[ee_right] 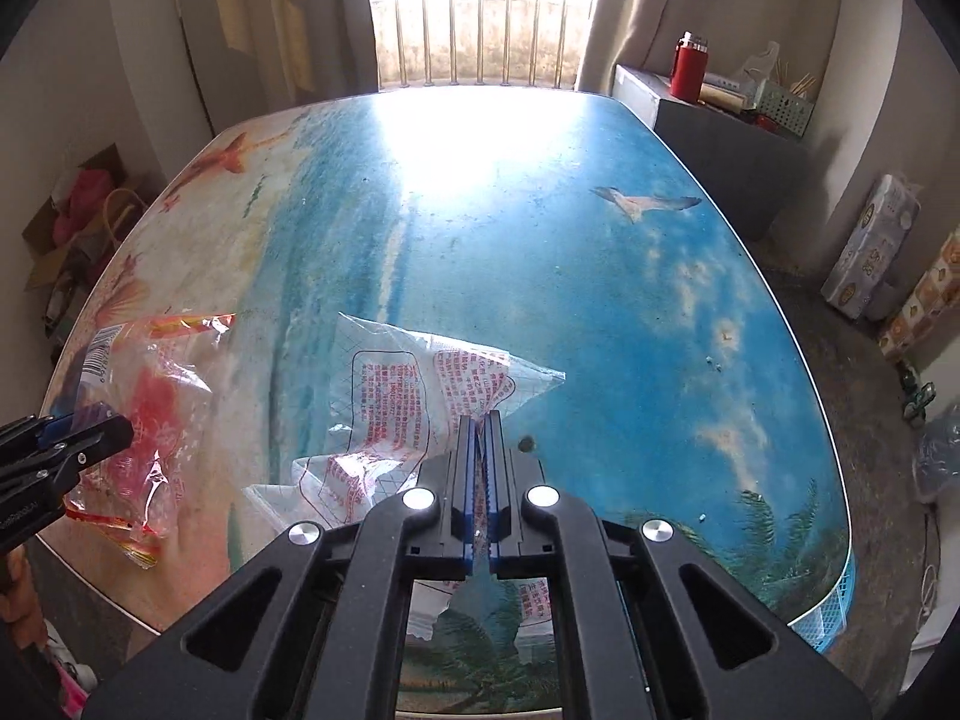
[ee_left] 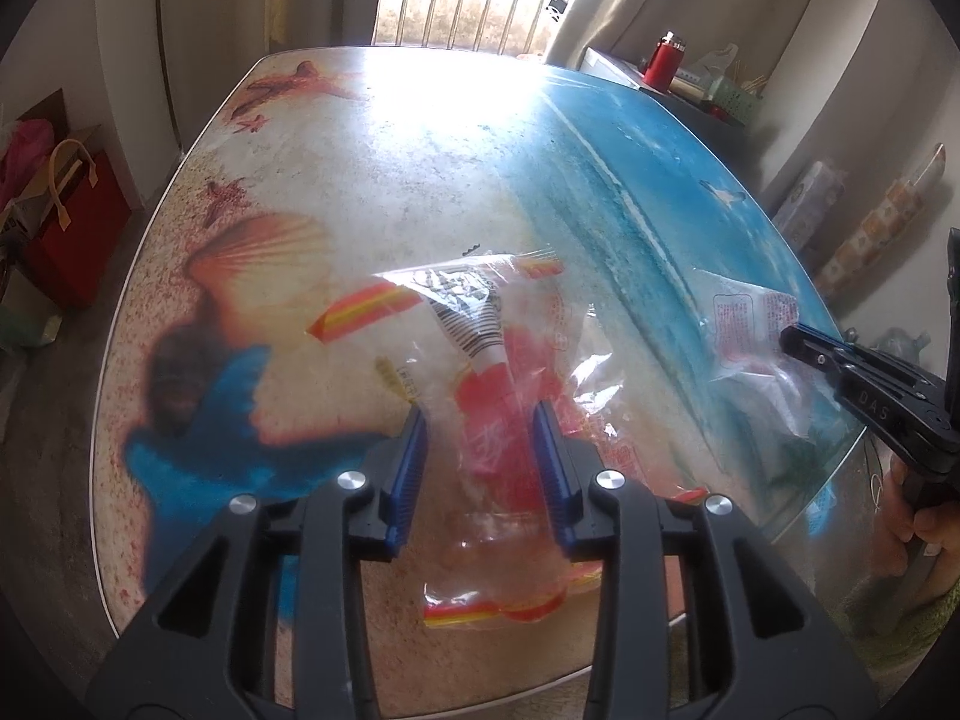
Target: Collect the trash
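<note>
**A:** Start with the left wrist view. What do the tongs there have?

**B:** The left gripper (ee_left: 480,420) stands over the sandy part of the table (ee_left: 420,168), which bears a beach print. Its blue pads are part open, and a clear wrapper with red and yellow print (ee_left: 480,360) lies between them. Whether the pads press on the plastic I cannot tell; a gap shows at each side of the red patch, and the wrapper looks to be resting on the table.

**A:** Anything else in that view?

**B:** At the right edge the right gripper (ee_left: 792,339) comes in, its tip closed on the corner of a second clear bag with red text (ee_left: 750,318), over the blue sea part of the print. A hand (ee_left: 918,510) holds its handle. Beyond the table stand a red flask (ee_left: 663,60) on a cabinet, and a red tote bag (ee_left: 72,210) on the floor to the left.

**A:** Now the right wrist view.

**B:** The right gripper (ee_right: 478,420) has its pads drawn together with only a thin sheet between them: it pinches the clear bag with red text (ee_right: 408,396) at its right edge. The rest of the bag spreads to the left and under the tool, crumpled, on the blue part of the table (ee_right: 600,300).

**A:** And the other wrapper?

**B:** The red and yellow wrapper (ee_right: 150,402) lies near the table's left edge, with the left gripper (ee_right: 117,429) reaching onto it from the left. From here I cannot tell how its jaws stand.
</note>
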`<state>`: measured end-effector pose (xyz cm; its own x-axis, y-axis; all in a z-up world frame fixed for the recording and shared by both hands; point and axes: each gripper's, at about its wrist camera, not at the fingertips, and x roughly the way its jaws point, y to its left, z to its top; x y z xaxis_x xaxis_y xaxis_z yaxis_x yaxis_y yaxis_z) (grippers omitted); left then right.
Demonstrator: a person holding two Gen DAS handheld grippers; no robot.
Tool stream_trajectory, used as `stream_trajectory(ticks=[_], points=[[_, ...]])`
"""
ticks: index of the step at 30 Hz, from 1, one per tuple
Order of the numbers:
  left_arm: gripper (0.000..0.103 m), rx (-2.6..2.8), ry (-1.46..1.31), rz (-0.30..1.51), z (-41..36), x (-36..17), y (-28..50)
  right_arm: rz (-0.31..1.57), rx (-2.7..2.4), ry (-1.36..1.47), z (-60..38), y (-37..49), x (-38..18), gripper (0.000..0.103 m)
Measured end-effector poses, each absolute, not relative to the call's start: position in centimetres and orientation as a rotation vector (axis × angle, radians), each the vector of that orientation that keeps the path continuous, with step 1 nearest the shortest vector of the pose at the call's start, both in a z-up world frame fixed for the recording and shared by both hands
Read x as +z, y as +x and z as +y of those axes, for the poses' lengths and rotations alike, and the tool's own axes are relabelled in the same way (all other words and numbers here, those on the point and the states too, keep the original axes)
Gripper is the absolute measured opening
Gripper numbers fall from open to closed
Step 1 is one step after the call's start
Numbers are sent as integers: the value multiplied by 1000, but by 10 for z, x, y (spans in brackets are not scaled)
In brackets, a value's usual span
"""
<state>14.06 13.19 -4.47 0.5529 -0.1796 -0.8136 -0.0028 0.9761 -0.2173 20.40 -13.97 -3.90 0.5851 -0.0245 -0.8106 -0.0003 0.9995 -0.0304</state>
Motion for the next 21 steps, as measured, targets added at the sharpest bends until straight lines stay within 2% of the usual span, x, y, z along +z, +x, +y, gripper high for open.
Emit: stream_trajectory(ticks=[4, 7, 8, 11, 14, 21], points=[[28, -98, -186, 973, 129, -45, 141, 945, 3, 56, -160, 199, -37, 3], [26, -94, -179, 969, 128, -44, 140, 965, 57, 155, -172, 199, -39, 9], [26, -92, -176, 968, 127, -44, 139, 967, 59, 185, -177, 199, -39, 21], [25, -88, -161, 963, 126, -43, 140, 970, 71, 284, -190, 199, -38, 48], [25, -83, -152, 960, 123, -42, 139, 990, 82, 343, -195, 202, -42, 52], [24, -74, -132, 956, 120, -41, 140, 1044, 37, 299, -176, 210, -58, 53]])
